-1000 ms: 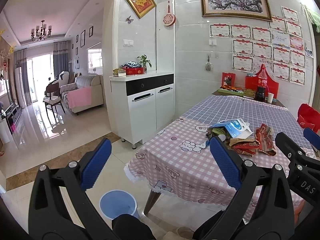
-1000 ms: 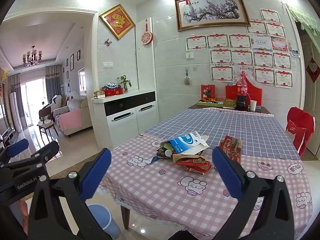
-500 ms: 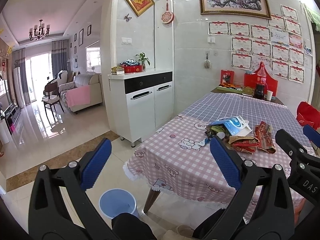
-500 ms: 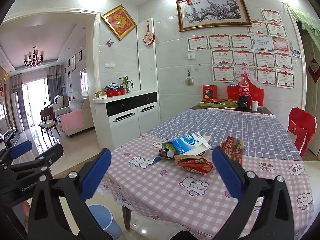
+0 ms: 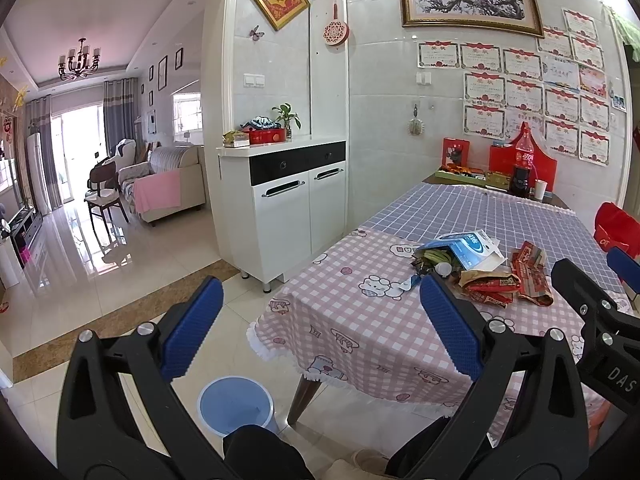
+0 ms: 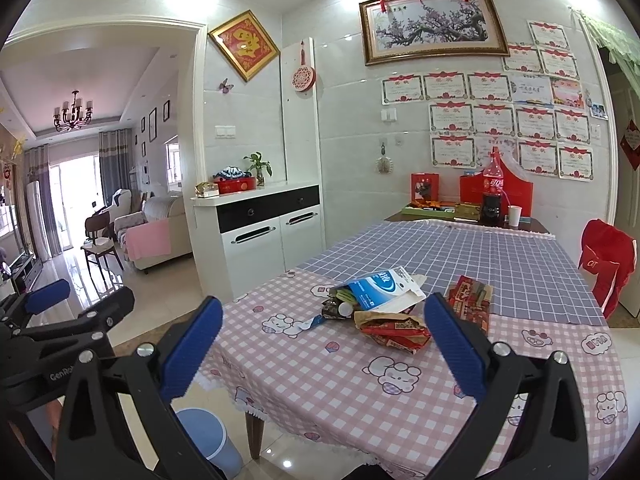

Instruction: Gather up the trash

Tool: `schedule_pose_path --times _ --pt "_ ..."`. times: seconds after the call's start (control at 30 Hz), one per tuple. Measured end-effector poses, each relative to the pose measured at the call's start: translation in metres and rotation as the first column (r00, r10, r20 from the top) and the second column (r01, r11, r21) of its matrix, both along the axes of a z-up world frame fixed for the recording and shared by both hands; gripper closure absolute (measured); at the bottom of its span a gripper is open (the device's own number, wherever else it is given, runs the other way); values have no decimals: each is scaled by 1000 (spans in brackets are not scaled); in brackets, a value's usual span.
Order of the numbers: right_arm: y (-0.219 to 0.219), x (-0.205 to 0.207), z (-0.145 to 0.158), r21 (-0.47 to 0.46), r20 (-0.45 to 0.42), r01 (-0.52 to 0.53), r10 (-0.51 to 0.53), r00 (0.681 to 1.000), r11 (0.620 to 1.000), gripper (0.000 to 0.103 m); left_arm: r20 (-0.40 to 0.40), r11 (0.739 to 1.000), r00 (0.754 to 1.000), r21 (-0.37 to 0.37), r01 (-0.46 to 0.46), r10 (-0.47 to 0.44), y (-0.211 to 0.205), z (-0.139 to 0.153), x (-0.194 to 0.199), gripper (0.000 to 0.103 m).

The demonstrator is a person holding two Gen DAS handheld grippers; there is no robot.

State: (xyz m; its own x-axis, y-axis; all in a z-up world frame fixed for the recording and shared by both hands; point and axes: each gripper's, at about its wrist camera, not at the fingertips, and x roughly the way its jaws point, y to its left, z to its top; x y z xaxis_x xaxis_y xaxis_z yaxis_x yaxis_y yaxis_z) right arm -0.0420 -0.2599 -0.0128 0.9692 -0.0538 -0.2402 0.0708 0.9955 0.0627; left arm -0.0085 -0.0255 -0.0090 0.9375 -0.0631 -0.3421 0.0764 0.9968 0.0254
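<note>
Nearest, the left gripper (image 5: 320, 320) and right gripper (image 6: 324, 344) both stand wide open, holding nothing. Below, a blue bin (image 5: 236, 406) sits on the floor beside the table (image 6: 320, 380). Farther on, the trash pile (image 6: 384, 308) lies on the pink checked cloth.
</note>
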Motion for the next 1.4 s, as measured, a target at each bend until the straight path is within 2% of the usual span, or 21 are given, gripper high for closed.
schedule_pose_path --times 0.57,1.07,1.3,1.4 --pt "-2 0 -1 17 -11 -8 8 1000 1000 4 -4 1000 1000 2 -1 1 0 -3 2 6" --pt "-13 14 -11 82 -67 -74 79 995 994 4 -18 1000 1000 23 -14 14 -4 -11 7 6" --pt "-36 36 -35 108 -106 -69 81 991 992 4 -91 997 995 71 -34 40 -20 -33 36 6" --pt "-58 56 -47 89 -142 12 1 990 996 4 -120 994 992 102 -28 40 -35 -40 57 6"
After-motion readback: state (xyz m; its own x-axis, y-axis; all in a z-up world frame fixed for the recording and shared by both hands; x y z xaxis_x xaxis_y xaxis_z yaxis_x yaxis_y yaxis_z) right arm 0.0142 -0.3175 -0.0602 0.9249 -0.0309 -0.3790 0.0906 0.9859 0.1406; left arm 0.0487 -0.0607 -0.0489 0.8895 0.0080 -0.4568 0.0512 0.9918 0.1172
